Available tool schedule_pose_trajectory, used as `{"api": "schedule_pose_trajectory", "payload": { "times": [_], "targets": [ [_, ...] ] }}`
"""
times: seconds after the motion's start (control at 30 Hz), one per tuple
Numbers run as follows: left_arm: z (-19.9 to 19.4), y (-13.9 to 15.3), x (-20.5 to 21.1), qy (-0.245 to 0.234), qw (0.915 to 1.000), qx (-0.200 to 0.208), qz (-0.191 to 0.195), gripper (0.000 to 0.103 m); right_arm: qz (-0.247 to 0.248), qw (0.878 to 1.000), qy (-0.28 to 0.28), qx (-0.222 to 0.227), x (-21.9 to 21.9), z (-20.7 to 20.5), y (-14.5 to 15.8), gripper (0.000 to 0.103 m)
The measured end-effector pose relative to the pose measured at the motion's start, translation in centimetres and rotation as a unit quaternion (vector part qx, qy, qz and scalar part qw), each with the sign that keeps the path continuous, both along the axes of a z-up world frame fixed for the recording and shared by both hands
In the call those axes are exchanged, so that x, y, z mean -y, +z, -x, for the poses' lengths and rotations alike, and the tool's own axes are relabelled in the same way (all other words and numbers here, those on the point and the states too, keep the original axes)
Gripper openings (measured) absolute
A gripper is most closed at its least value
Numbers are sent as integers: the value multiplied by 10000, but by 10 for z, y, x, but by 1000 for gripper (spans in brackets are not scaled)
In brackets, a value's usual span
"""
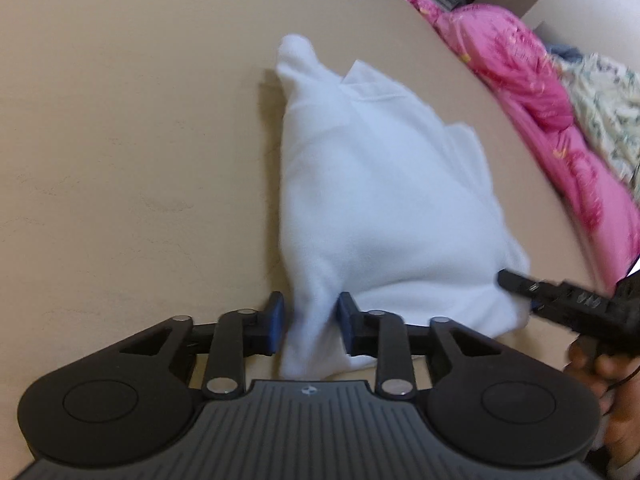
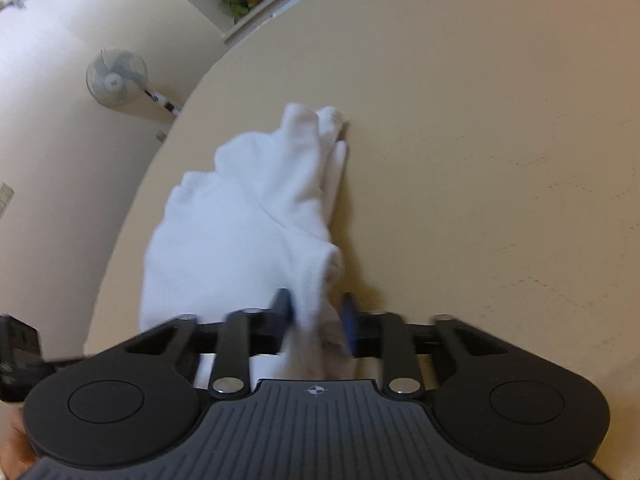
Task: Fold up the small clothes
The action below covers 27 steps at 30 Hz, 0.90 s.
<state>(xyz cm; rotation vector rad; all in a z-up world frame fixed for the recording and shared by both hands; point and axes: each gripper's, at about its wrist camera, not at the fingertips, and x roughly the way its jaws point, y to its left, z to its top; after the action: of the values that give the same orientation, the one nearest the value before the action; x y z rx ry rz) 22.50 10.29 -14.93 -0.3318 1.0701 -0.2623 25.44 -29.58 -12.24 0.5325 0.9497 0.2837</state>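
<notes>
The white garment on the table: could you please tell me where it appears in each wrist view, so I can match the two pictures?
Left wrist view: the white garment fills the centre, running from upper middle down between the left gripper fingers.
Right wrist view: the white garment lies left of centre near the table edge, its near corner between the right gripper fingers.
Shared landmark: the beige table under it.

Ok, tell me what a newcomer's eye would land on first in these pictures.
First the white garment, bunched in the middle of the beige table, each near corner between the blue pads of the left gripper and the right gripper. Next the bright pink fabric heaped along the table's far right edge in the left wrist view.
</notes>
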Motion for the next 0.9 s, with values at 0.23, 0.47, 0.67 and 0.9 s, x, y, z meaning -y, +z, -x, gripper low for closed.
{"api": "schedule_pose_trajectory", "payload": {
  "times": [0.23, 0.47, 0.67, 0.9],
  "targets": [
    [48, 46, 22, 145, 9891, 413, -1407, 43, 1517, 9881, 165, -187, 2, 32, 18, 51],
    [138, 95, 60, 398, 9633, 1410, -2250, 86, 1739, 9744, -559, 1315, 9, 140, 86, 59],
    [197, 122, 73, 554, 9582, 1714, -2224, 88, 2132, 9522, -518, 2125, -15, 228, 108, 86],
    [243, 149, 86, 557, 9495, 2116, -2249, 97, 2254, 9404, -482, 2498, -32, 275, 134, 89]
  ]
}}
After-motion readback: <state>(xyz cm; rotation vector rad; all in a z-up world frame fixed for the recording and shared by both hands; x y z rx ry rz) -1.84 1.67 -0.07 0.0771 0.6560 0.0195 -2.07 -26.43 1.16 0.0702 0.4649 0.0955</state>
